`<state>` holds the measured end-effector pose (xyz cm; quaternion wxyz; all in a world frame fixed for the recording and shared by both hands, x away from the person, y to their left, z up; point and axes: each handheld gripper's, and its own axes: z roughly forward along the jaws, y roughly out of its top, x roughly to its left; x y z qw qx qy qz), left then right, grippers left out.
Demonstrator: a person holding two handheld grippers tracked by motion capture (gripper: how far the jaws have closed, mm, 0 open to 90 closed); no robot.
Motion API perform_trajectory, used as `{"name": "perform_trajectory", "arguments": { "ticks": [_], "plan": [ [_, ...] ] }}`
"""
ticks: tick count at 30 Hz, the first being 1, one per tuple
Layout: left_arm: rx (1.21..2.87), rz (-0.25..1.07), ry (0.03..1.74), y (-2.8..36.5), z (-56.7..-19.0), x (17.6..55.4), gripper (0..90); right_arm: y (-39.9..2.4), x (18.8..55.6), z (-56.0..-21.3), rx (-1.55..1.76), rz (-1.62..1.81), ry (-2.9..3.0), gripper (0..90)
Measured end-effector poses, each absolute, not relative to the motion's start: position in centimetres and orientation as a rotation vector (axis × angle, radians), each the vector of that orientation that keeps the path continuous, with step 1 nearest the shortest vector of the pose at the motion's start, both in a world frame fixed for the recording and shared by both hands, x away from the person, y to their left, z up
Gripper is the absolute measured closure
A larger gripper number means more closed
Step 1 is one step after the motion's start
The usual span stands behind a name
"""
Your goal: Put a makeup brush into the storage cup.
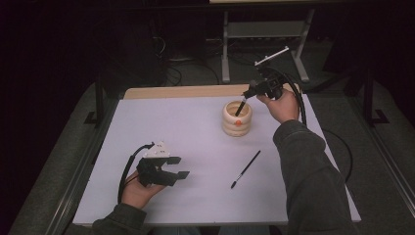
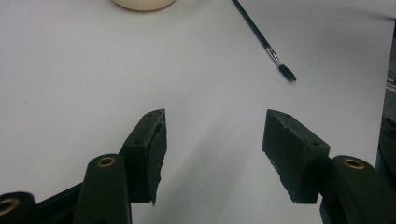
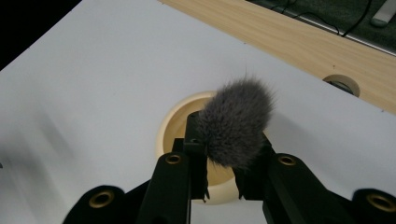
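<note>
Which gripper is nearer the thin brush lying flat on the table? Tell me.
Left. The left gripper rests open on the table just left of the thin brush; the right gripper is farther back, over the cream holder.

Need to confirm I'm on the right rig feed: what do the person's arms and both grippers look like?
Left gripper: black body, two blocky black jaws, brass-coloured rivets, grey three-cornered plate on top, black cable looping behind. Right gripper: the same black build with a thick black cable. Both forearms wear dark grey-green sleeves.

Dim dark surroundings, evenly lit tabletop [image 1: 195, 127], slight blur.
</note>
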<state>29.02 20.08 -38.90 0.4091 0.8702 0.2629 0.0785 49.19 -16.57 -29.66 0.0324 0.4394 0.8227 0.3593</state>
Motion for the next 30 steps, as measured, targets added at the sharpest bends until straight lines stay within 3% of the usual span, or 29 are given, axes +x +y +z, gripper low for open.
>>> {"name": "perform_trajectory", "arguments": {
  "ticks": [18,23,30],
  "plan": [
    [2.199,0.190,0.674,19.8,-39.1,29.0,39.0,-17.3,48.4,-32.8,1.390,1.166,2.501,74.8],
    [2.196,0.189,0.677,19.9,-39.2,29.1,39.0,-17.4,48.0,-33.2,1.402,1.187,2.489,70.1],
    [2.195,0.198,0.681,20.0,-39.2,29.0,38.7,-18.3,46.8,-33.3,1.387,1.242,2.461,56.0]
  ]
}}
